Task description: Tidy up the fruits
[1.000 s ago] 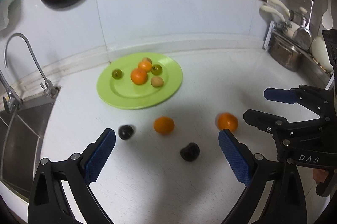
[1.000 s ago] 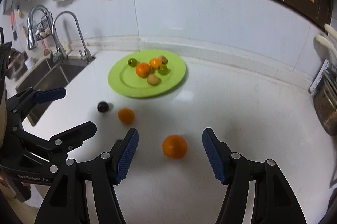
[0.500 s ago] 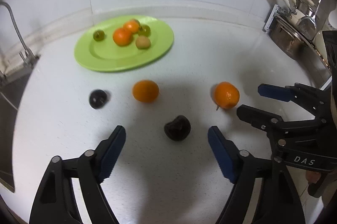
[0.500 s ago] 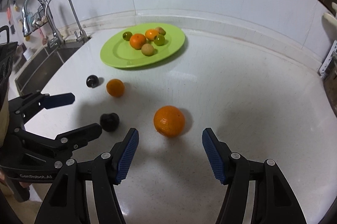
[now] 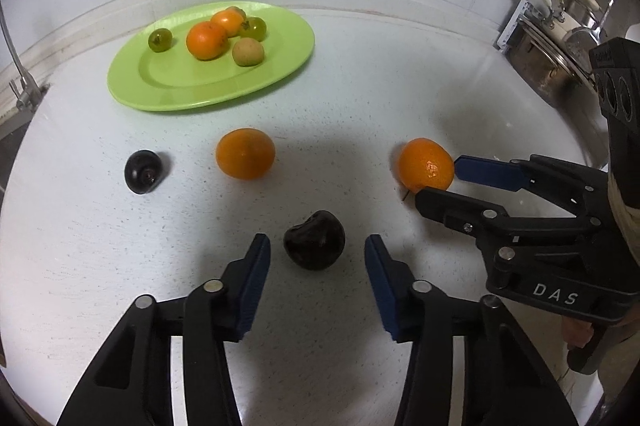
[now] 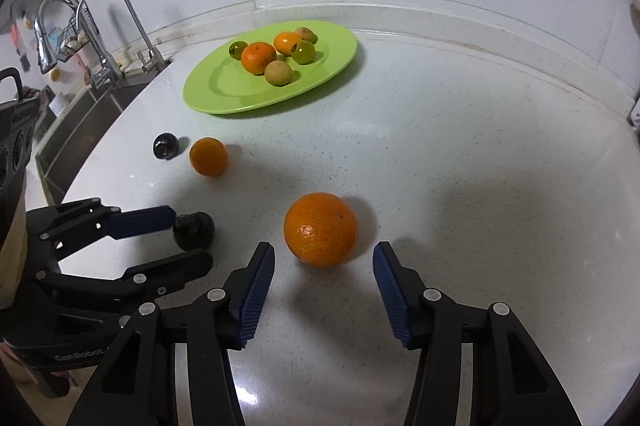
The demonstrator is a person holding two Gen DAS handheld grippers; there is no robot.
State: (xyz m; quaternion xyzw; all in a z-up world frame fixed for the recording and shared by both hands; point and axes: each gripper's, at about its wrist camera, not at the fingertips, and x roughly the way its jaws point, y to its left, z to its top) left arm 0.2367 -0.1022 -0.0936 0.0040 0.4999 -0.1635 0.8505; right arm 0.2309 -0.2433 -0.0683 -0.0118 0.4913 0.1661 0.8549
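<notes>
A green plate (image 5: 280, 66) (image 6: 336, 66) at the back of the white counter holds several small fruits. Loose on the counter lie a dark wrinkled fruit (image 5: 315, 245) (image 6: 195, 231), a round dark fruit (image 5: 143, 171) (image 6: 165, 145), a small orange (image 5: 245, 153) (image 6: 208, 156) and a larger orange (image 5: 426, 165) (image 6: 320, 229). My left gripper (image 5: 316, 250) is open, its blue pads either side of the dark wrinkled fruit without touching. My right gripper (image 6: 323, 260) is open just before the larger orange; it shows at the right of the left wrist view (image 5: 438, 180).
A sink and taps (image 6: 100, 38) lie at the counter's left edge. A dish rack with pots and utensils (image 5: 556, 38) stands at the right. A tiled wall runs behind the plate.
Both grippers have moved forward and down toward the counter. The left now brackets the dark wrinkled fruit, the right is close to the larger orange. No fruit has moved.
</notes>
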